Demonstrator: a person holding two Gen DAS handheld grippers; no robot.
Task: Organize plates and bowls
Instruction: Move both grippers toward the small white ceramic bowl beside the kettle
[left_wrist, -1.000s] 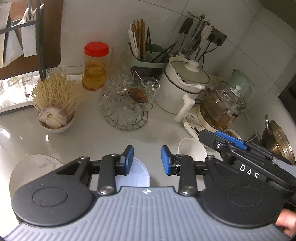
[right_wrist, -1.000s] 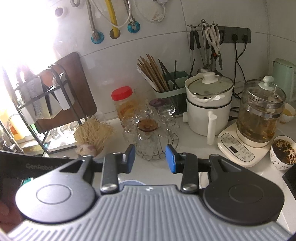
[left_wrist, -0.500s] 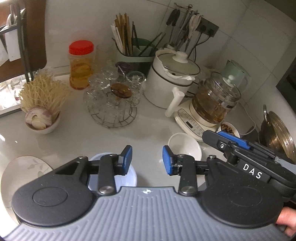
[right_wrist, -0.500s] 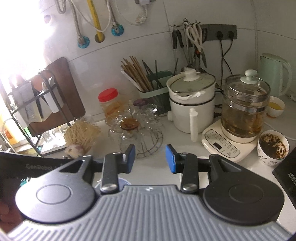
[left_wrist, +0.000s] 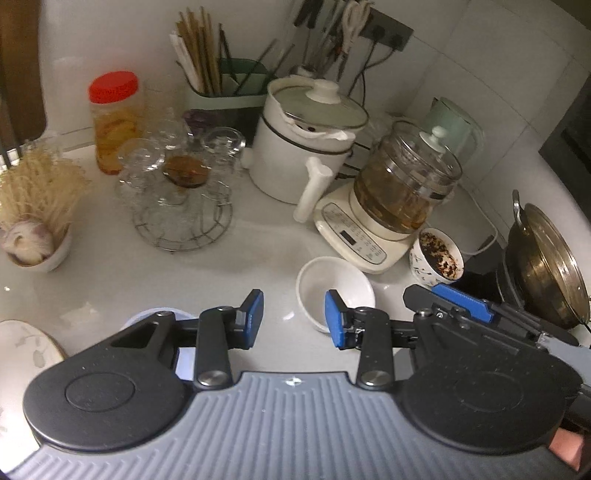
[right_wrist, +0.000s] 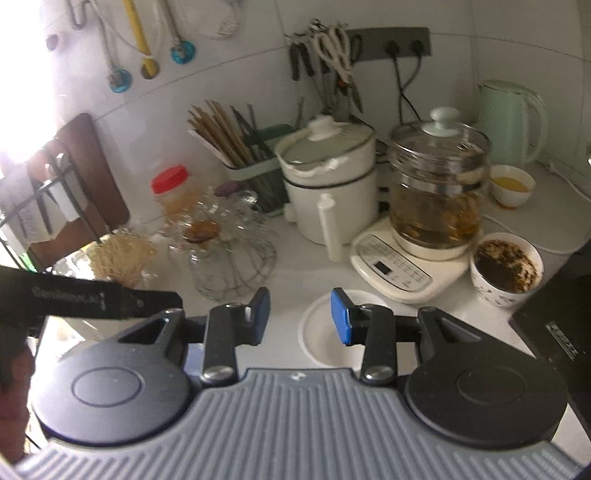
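A small empty white bowl (left_wrist: 334, 286) stands on the white counter (left_wrist: 258, 251), just beyond my left gripper's right fingertip. My left gripper (left_wrist: 294, 319) is open with nothing between its blue pads. A pale blue-rimmed dish (left_wrist: 153, 314) is half hidden behind its left finger. A white plate with a leaf pattern (left_wrist: 22, 354) lies at the far left edge. In the right wrist view the same white bowl (right_wrist: 321, 332) sits under the right finger of my right gripper (right_wrist: 300, 316), which is open and empty. The right gripper (left_wrist: 436, 295) reaches in beside the bowl.
Behind the bowl stand a white pot (left_wrist: 306, 147), a glass kettle on its base (left_wrist: 402, 184) and a cup of tea dregs (left_wrist: 439, 258). A lidded wok (left_wrist: 546, 266) is at the right, a wire rack of glasses (left_wrist: 181, 192) and a noodle bowl (left_wrist: 33, 221) at the left.
Both grippers have moved to the right along the counter and a little lower. The white bowl now lies close in front of them. The left jaws stand slightly wider.
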